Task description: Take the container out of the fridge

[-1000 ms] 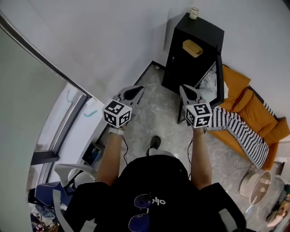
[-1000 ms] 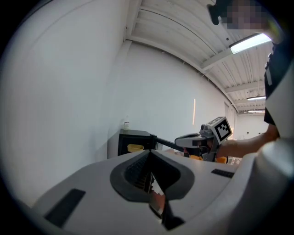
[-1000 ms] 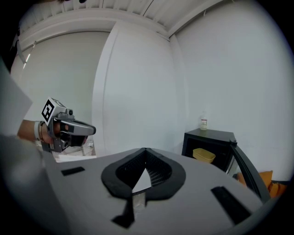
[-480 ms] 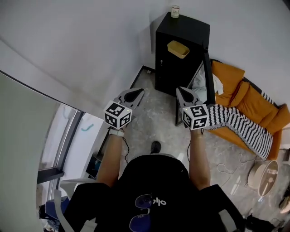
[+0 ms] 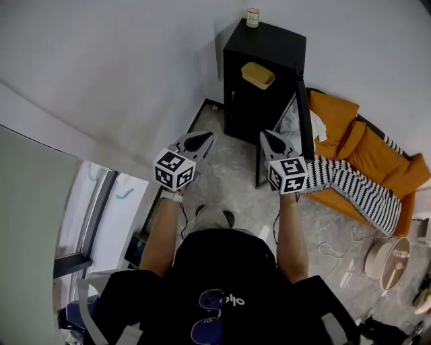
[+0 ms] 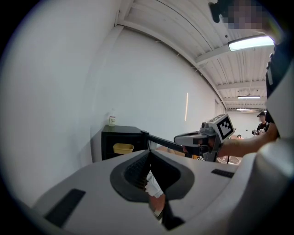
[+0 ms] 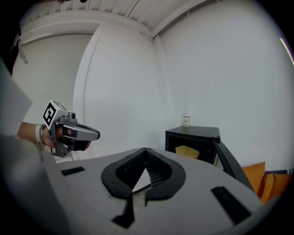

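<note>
In the corner of the room there's a small black fridge (image 5: 237,108) with its door (image 5: 302,111) swung open to the right. The yellow container (image 5: 258,75) sits inside it on the upper level. It's a shallow tub with the open side up, and its long axis runs side to side across the shelf, parallel to the fridge's front opening. One long side faces out toward the person. A little bottle (image 5: 253,17) stands upright on top of the fridge, near the back wall.

Both grippers are held out in front of the person at about the same height, pointed toward the fridge and well apart from it. The left gripper (image 5: 204,137) has its jaws pressed together at the tips with nothing between them. The right gripper (image 5: 269,137) is the same deal, tips meeting and empty, and it's lined up nearer the open door's edge. Neither one touches the container or the fridge.

Off to the right of the fridge there's an orange sofa (image 5: 335,116) with a black-and-white striped cloth (image 5: 357,189) draped over it. The floor (image 5: 232,172) under the grippers looks like grey stone.
</note>
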{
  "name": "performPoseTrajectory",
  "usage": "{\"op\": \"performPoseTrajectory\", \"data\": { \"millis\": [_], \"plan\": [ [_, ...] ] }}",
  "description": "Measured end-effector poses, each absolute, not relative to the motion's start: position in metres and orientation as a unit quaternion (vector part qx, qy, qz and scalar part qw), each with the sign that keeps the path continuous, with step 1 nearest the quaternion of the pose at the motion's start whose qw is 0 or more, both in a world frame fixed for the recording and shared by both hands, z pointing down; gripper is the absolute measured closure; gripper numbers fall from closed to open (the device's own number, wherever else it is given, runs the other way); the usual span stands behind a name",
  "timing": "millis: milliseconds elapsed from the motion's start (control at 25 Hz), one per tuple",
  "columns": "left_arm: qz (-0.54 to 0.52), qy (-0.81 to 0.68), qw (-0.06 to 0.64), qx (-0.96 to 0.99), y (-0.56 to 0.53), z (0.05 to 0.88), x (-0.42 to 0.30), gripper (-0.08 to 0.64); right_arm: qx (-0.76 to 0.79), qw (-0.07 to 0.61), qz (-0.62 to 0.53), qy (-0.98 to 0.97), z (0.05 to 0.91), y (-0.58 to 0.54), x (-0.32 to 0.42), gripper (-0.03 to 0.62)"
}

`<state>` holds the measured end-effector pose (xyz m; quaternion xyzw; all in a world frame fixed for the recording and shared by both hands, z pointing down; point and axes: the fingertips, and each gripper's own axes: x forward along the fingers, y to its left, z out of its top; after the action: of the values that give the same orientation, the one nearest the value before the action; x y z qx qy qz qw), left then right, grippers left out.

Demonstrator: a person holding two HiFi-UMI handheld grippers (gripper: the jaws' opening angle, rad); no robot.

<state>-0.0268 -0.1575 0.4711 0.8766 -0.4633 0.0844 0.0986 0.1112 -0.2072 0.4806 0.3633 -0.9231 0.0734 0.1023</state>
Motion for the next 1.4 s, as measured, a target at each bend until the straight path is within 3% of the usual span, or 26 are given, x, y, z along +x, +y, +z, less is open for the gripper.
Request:
{"op": "performPoseTrajectory", "data": {
  "millis": [1400],
  "plan": [
    [0.076, -0.367, 0.125, 0.919, -0.429, 0.503, -0.076, 0.554, 0.428, 0.161, 0.081, -0.885, 0.515, -0.446, 0.043, 0.591]
  ]
}}
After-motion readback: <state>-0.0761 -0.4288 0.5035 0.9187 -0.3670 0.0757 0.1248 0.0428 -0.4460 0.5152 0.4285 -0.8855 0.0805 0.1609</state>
